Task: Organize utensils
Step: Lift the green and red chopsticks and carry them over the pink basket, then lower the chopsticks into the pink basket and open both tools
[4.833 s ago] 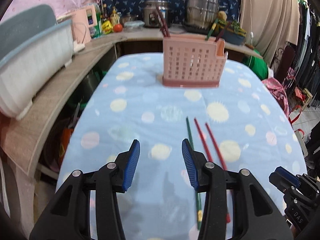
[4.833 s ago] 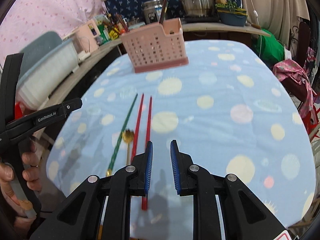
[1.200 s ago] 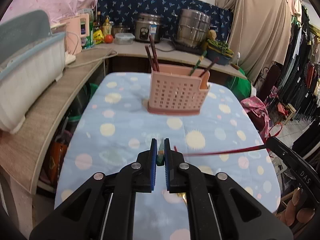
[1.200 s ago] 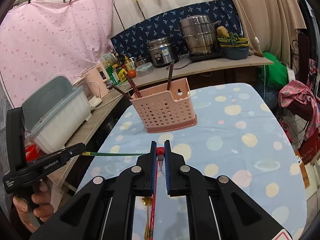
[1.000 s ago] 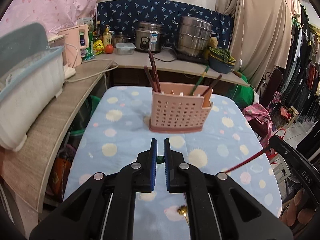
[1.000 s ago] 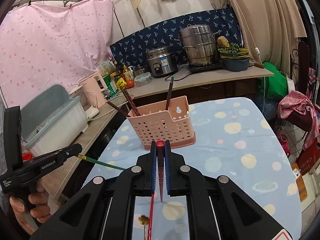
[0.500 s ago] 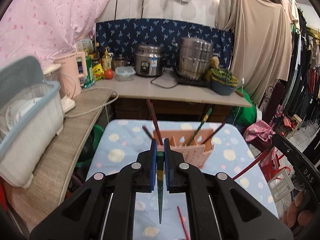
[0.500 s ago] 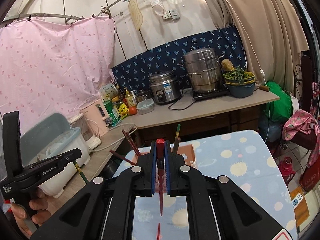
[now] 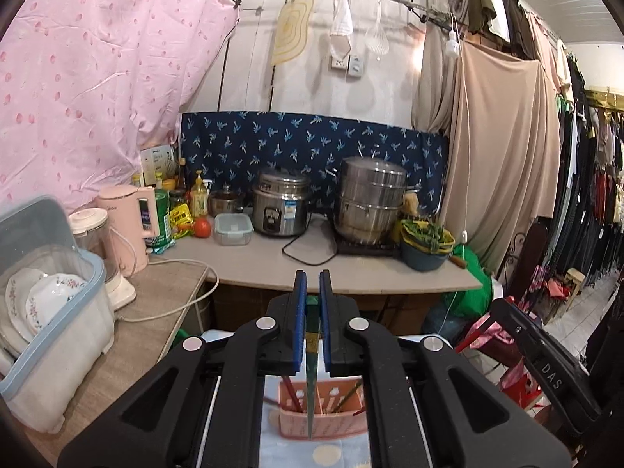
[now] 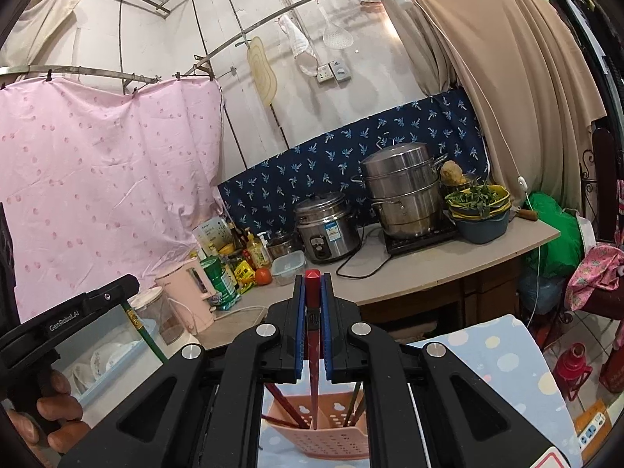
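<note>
My left gripper (image 9: 311, 306) is clamped tight on a thin green chopstick (image 9: 311, 386), my right gripper (image 10: 312, 304) likewise on a red chopstick (image 10: 312, 351), and both hang tip-down above the pink perforated plastic utensil holder (image 10: 325, 438). Risk: either tip strikes the holder's rim or the chopsticks already leaning inside, and the light holder could tip.

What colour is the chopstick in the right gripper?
Red chopstick, clearest in the right wrist view, held by the right gripper.
</note>
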